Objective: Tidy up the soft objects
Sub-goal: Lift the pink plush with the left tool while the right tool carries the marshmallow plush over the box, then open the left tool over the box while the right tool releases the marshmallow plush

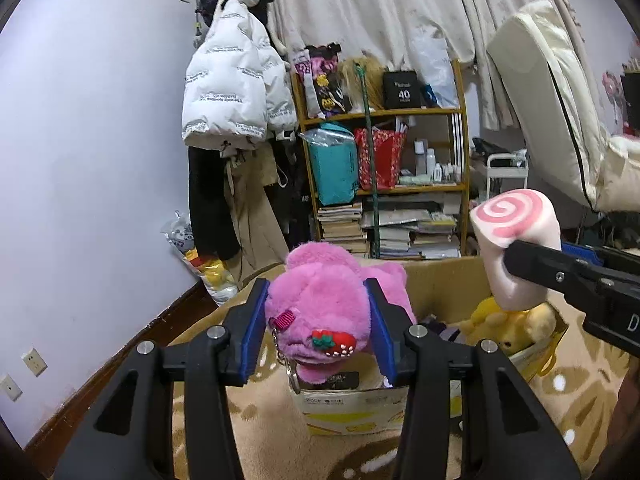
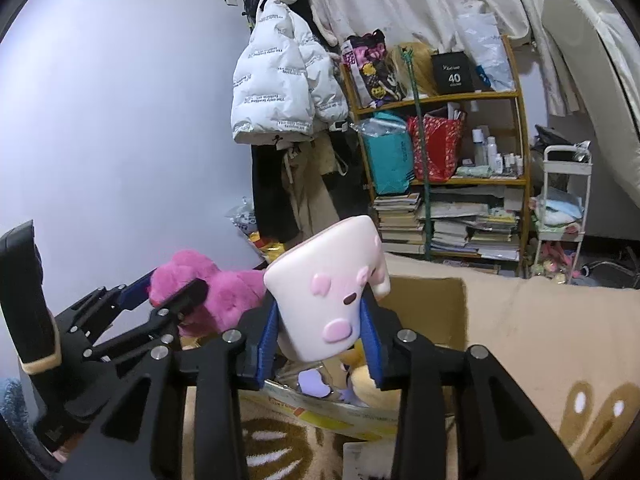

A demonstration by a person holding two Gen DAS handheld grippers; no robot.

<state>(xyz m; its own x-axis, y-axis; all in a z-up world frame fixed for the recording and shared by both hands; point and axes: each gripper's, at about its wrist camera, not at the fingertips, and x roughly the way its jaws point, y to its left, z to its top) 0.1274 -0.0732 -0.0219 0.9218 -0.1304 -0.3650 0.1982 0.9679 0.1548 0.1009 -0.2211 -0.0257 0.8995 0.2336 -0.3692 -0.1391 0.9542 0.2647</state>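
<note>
The left claw (image 1: 318, 328) is clamped on a pink plush toy (image 1: 320, 300) held over the near rim of the cardboard box (image 1: 444, 284), and the right claw (image 2: 322, 340) grips a pale swirl-ended squishy toy (image 2: 332, 300) upright, also above the box. Both toys hang directly over the opening, the yellow plush (image 1: 516, 320) already inside below them, so the drop looks straight down, the left one nearer the box's front edge.

dim even indoor light, fisheye-bent edges, sharp

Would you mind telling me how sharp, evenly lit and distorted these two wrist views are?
Left wrist view: strong fisheye bending, dark corners; pink plush sharp, even indoor light. Right wrist view: same curvature and dark corners; white squishy toy sharp, soft sheen, no harsh glare.
</note>
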